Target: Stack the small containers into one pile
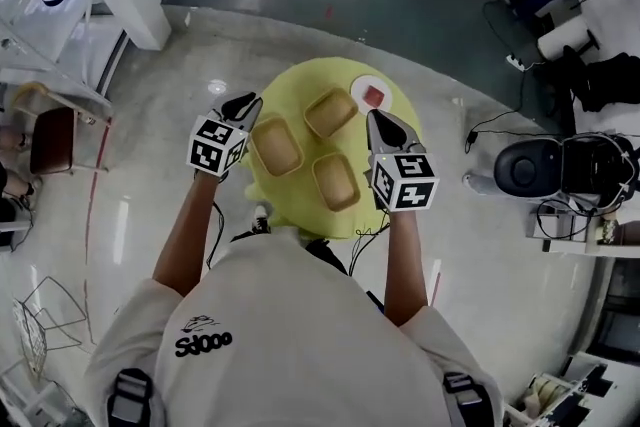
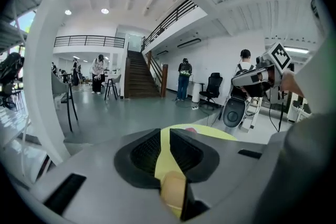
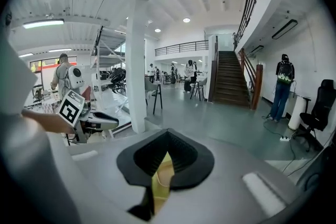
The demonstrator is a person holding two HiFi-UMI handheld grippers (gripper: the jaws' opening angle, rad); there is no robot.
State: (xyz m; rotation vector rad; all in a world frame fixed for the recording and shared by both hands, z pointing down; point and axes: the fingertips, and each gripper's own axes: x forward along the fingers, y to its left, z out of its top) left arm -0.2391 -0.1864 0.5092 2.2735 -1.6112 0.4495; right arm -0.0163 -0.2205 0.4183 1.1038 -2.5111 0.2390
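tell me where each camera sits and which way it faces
head view: on the head, looking down at the table, containers, both arms, left gripper and right gripper.
left gripper view: on the left gripper, facing the staircase; own jaws slightly apart.
right gripper view: on the right gripper, facing the staircase; own jaws closed.
shared: both gripper views show the staircase.

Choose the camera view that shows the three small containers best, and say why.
The head view: all three small containers lie unstacked on the yellow table, seen from above. The left gripper view shows only a tan sliver, probably one container; the right gripper view shows only table.
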